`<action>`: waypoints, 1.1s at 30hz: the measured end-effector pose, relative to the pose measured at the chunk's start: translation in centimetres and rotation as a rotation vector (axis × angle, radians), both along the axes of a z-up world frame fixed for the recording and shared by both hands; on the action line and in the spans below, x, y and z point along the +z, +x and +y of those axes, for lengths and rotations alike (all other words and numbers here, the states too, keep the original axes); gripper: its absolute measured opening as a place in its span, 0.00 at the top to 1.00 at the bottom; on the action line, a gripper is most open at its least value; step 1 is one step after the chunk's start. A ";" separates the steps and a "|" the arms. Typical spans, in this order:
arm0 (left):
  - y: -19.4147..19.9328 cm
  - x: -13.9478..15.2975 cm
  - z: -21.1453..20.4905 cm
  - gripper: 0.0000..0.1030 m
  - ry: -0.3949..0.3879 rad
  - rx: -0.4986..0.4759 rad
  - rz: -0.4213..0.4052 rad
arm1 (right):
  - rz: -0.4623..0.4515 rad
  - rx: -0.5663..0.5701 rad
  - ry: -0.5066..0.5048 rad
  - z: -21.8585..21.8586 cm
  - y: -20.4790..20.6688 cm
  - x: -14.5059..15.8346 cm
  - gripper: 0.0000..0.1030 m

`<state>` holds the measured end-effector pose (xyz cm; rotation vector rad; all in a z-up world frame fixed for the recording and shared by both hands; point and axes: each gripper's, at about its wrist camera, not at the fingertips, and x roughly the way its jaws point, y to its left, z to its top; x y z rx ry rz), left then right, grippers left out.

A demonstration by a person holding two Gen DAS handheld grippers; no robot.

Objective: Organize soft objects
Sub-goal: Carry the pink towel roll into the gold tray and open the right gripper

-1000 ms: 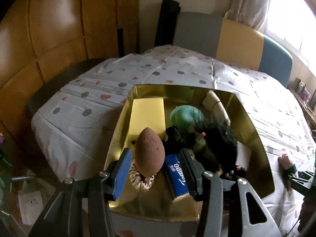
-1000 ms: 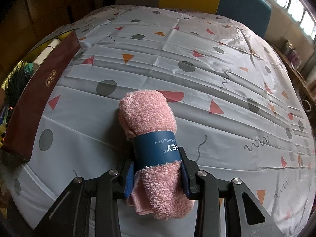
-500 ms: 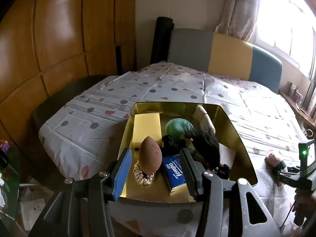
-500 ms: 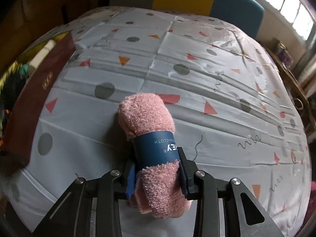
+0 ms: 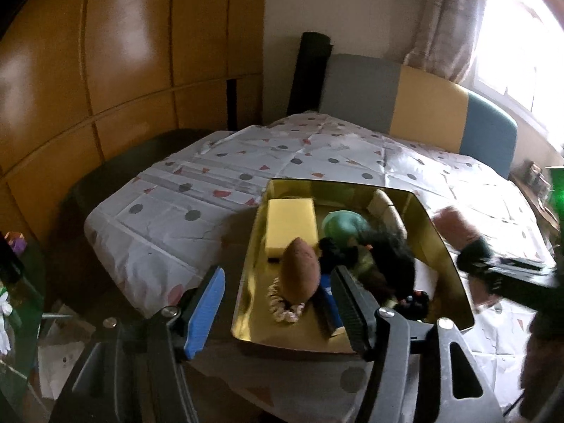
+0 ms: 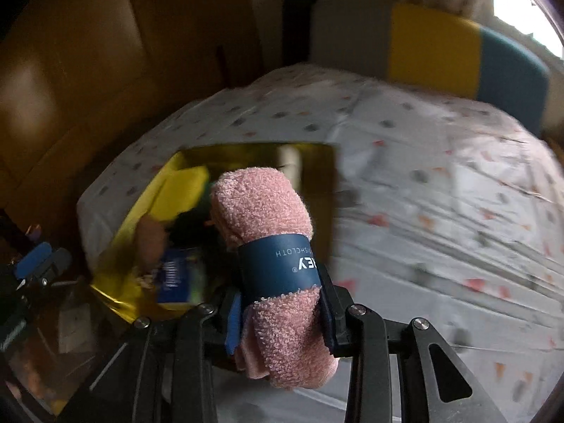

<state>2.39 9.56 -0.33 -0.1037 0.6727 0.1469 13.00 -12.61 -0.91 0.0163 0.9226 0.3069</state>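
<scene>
My right gripper (image 6: 280,292) is shut on a rolled pink towel (image 6: 261,204) with a blue paper band, held in the air over the near right side of the gold box (image 6: 317,169). In the left wrist view the towel (image 5: 454,225) shows blurred at the box's right wall (image 5: 440,246). My left gripper (image 5: 276,275) hangs before the box's near left corner; its jaws are opening with nothing between them. Inside lie a yellow sponge (image 5: 290,224), a brown egg-shaped sponge (image 5: 301,269) on a scrunchie (image 5: 285,308), a green ball (image 5: 343,224), a black furry thing (image 5: 391,257) and a blue tissue pack (image 6: 176,275).
The box stands at the near left corner of a table under a white patterned cloth (image 5: 211,204). A grey, yellow and blue backrest (image 5: 423,105) runs along the far side. A dark chair (image 5: 116,172) and wooden wall panels are at the left, with clutter on the floor below.
The right gripper has lifted the towel off the cloth and carried it left to the gold box. The left gripper has drawn back and up from the box, and its jaws stand wider.
</scene>
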 end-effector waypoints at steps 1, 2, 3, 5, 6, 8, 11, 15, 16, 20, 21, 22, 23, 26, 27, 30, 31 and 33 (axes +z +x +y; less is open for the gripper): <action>0.0 -0.1 0.3 0.38 0.000 0.006 0.002 | 0.021 0.012 0.007 0.9 0.5 -0.5 0.65; -0.1 -0.1 0.5 0.38 0.001 0.012 0.003 | 0.045 0.025 0.010 1.8 0.9 -1.1 0.65; -0.1 -0.2 0.8 0.38 -0.002 0.019 0.004 | 0.067 0.034 0.007 2.6 1.2 -1.9 0.65; -0.1 -0.3 1.0 0.38 -0.007 0.024 0.007 | 0.097 0.047 -0.018 4.3 1.7 -3.3 0.64; -0.1 -0.4 1.0 0.38 -0.007 0.027 0.006 | 0.111 0.049 -0.027 4.9 1.8 -3.9 0.63; -0.1 -0.5 1.0 0.38 -0.003 0.034 0.008 | 0.114 0.047 -0.039 5.6 2.2 -4.6 0.59; -0.1 -0.6 0.8 0.37 -0.007 0.027 0.014 | 0.115 0.043 -0.049 6.1 2.6 -5.0 0.43; -0.1 -0.4 0.3 0.35 -0.014 0.022 0.017 | 0.083 0.046 -0.016 5.6 1.6 -4.2 0.28; -0.2 -0.3 0.1 0.33 -0.012 0.021 0.013 | 0.064 0.043 -0.012 5.4 1.2 -3.8 0.23; -0.6 0.1 -0.6 0.28 -0.002 0.017 0.003 | -0.004 0.028 0.003 4.2 -0.8 -2.1 0.13; -0.7 0.3 -0.8 0.27 -0.001 0.013 -0.004 | -0.031 0.008 -0.002 3.7 -1.5 -1.5 0.12; -0.8 0.4 -1.0 0.27 -0.001 0.011 -0.009 | -0.050 -0.009 -0.005 3.4 -2.0 -1.2 0.11; -1.1 0.6 -1.3 0.27 0.000 0.009 -0.016 | -0.071 -0.030 -0.007 2.9 -2.5 -0.8 0.10; -1.9 0.9 -2.1 0.27 0.008 0.000 -0.042 | -0.139 -0.105 -0.022 1.5 -4.1 0.5 0.08; -2.1 1.0 -2.3 0.27 0.007 -0.005 -0.049 | -0.160 -0.132 -0.022 0.9 -4.7 0.8 0.07; -2.8 1.1 -2.9 0.27 -0.011 -0.025 -0.064 | -0.197 -0.186 -0.029 -0.3 -6.1 1.7 0.07; -3.0 1.1 -3.0 0.27 -0.013 -0.028 -0.064 | -0.211 -0.197 -0.036 -0.5 -6.5 1.9 0.07; -3.3 1.1 -3.4 0.27 -0.010 -0.033 -0.064 | -0.232 -0.201 -0.059 -0.6 -7.1 2.4 0.07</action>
